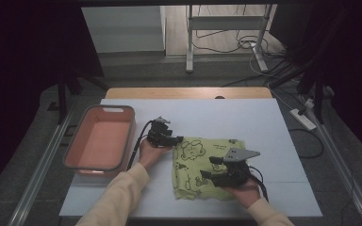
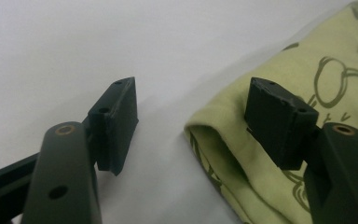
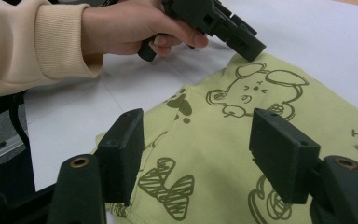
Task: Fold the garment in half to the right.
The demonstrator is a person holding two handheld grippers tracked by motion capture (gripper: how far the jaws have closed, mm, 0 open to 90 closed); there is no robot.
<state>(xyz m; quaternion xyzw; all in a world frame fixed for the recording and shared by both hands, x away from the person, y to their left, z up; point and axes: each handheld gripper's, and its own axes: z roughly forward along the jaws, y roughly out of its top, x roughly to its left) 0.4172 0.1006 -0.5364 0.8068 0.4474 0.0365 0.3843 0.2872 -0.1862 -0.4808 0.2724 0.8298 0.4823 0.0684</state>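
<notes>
Nearest the person, the right gripper (image 1: 206, 168) hangs low over the front half of a folded yellow-green cloth (image 1: 199, 165), its jaws spread wide with nothing between them; in the right gripper view the printed fabric (image 3: 223, 154) lies flat under both pads, untouched. The cloth rests on the white surface (image 1: 264, 122), right of centre, with its longer sides running away from the person.

A little farther back, the left gripper (image 1: 179, 139) sits at the cloth's far left corner. Its jaws are also well apart and hold nothing. In the left gripper view one pad stands over bare surface (image 2: 74, 46) and the other over the fabric, so the folded edge (image 2: 200, 135) lies between them, slightly toward the right-hand pad. That hand looks closer to a grasp: I'd judge it needs only to settle down and close on the edge.

Farther left, well apart from the cloth, stands a pink tub (image 1: 75, 146).
</notes>
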